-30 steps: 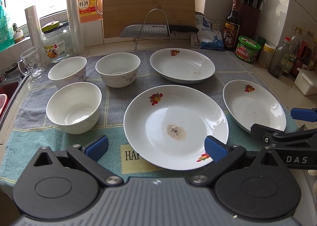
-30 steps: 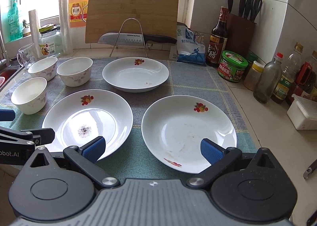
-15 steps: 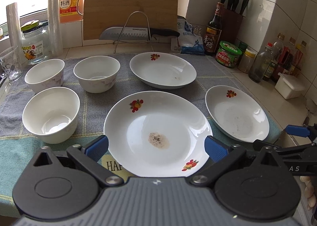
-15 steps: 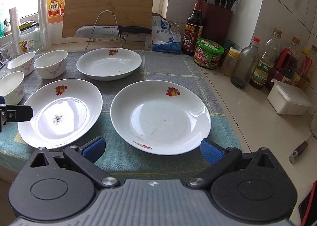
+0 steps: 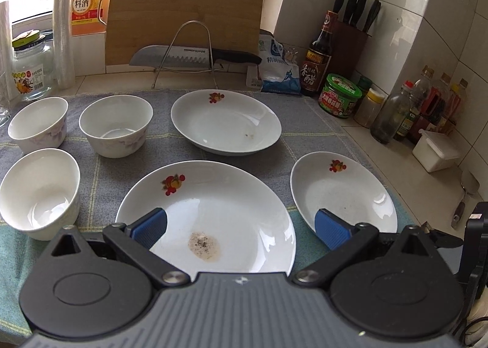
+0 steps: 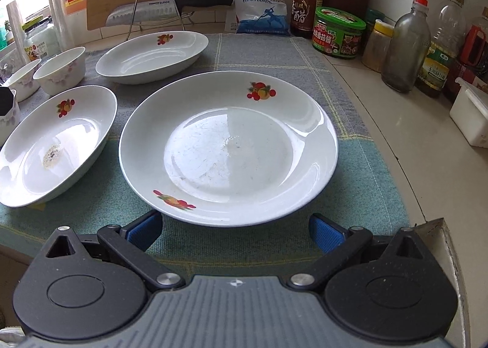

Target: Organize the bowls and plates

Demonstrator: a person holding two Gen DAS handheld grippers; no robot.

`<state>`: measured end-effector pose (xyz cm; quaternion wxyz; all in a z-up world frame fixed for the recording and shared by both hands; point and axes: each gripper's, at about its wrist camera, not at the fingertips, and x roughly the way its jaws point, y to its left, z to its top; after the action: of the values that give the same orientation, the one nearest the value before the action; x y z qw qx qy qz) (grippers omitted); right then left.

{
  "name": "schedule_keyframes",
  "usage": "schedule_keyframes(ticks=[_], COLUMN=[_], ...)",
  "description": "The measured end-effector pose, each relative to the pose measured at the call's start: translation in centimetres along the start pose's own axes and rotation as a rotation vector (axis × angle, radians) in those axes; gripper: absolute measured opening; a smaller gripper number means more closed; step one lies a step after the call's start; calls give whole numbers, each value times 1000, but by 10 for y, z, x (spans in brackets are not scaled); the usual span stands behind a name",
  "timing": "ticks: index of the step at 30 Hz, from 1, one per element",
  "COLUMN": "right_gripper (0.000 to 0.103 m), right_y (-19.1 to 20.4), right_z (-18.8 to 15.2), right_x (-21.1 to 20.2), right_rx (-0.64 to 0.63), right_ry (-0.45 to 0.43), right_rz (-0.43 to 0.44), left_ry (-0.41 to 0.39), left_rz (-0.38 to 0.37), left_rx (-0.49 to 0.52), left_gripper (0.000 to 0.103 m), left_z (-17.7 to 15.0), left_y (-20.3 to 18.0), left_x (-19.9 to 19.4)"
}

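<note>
Right claw (image 6: 235,230), jaws spread wide and empty, sits low at the near rim of the right-hand plate (image 6: 228,146) on the cloth-covered desk (image 6: 360,165). Left claw (image 5: 241,227), equally wide, hovers over the speckled plate (image 5: 210,213) (three plates, three bowls (image 5: 36,192) in all).

Home kitchen: knife block (image 5: 350,34), condiment bottles (image 6: 405,52), tiles.

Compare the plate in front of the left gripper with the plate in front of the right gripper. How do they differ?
The left plate carries a brownish speckled residue patch near its centre; the right plate shows only faint smears. The left plate lies beside the bowls; the right plate lies nearest the bare counter. Both are white, fruit-printed, upright on the cloth.
</note>
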<state>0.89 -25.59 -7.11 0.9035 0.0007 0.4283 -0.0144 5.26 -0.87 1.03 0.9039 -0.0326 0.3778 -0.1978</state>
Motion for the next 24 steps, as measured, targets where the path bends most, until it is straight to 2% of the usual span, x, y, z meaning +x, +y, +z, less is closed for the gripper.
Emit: schedule_keyframes(ticks=[10,16,24], right_gripper=[103,103,103], right_y=[-10,-15,-17], right_z=[14,12,7], right_x=[16,16,13], right_rx=[-134,-142,-130], right_ry=[31,10,-17], right_rz=[83,99,103], left_ry=[33,55,63], left_rz=[-32,-71,-116], left_rx=[-2,-3,46], left_gripper=[102,102,102], left_z=[10,10,18], left_y=[-17,-23,-33], left_x=[27,37,44])
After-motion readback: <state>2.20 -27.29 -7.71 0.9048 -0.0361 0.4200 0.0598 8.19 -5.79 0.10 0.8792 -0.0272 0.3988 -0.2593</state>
